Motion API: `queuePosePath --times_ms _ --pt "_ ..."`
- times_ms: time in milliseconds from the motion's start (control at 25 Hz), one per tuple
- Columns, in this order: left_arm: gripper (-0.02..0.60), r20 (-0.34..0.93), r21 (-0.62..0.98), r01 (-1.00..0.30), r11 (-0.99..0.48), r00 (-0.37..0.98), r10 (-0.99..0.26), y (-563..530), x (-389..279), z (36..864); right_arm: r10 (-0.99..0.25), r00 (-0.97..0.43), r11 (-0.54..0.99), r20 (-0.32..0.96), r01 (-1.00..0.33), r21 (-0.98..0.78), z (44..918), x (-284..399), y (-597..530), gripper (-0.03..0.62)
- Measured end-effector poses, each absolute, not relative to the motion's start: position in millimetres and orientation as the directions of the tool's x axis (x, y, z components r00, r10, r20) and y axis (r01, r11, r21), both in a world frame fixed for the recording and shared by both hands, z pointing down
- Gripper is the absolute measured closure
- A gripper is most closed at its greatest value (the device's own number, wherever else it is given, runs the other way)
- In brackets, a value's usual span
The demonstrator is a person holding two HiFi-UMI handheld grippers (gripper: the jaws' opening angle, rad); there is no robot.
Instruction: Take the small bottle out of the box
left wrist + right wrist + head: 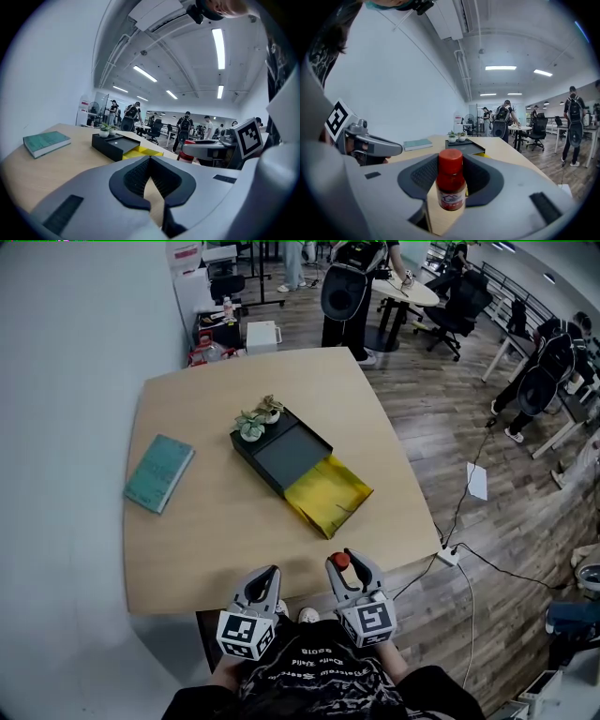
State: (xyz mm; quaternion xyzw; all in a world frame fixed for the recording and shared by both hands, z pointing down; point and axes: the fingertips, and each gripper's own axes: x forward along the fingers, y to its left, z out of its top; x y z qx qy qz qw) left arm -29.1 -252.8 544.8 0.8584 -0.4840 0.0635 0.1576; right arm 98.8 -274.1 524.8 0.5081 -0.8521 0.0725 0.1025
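Grippers both hanging at the near worktop edge, tilted slightly down: left gripper fingers pressed together, empty; right gripper fingers clamped on the small bottle.

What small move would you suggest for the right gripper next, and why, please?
Probably move the right gripper forward over the table and set the small bottle down upright. The bottle is already clamped between its jaws, well clear of the box with its yellow drawer pulled open, and the gripper hangs at the table's near edge, with bare tabletop just ahead.
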Motion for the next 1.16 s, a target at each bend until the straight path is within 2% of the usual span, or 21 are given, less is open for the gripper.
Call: queuePosePath --times_ms 1160 --pt "0.578 0.282 0.160 -0.866 -0.473 0.500 -0.819 -259 -30 549 -0.836 -0.474 0.486 0.277 -0.873 -0.029 535 97 -277 0.436"
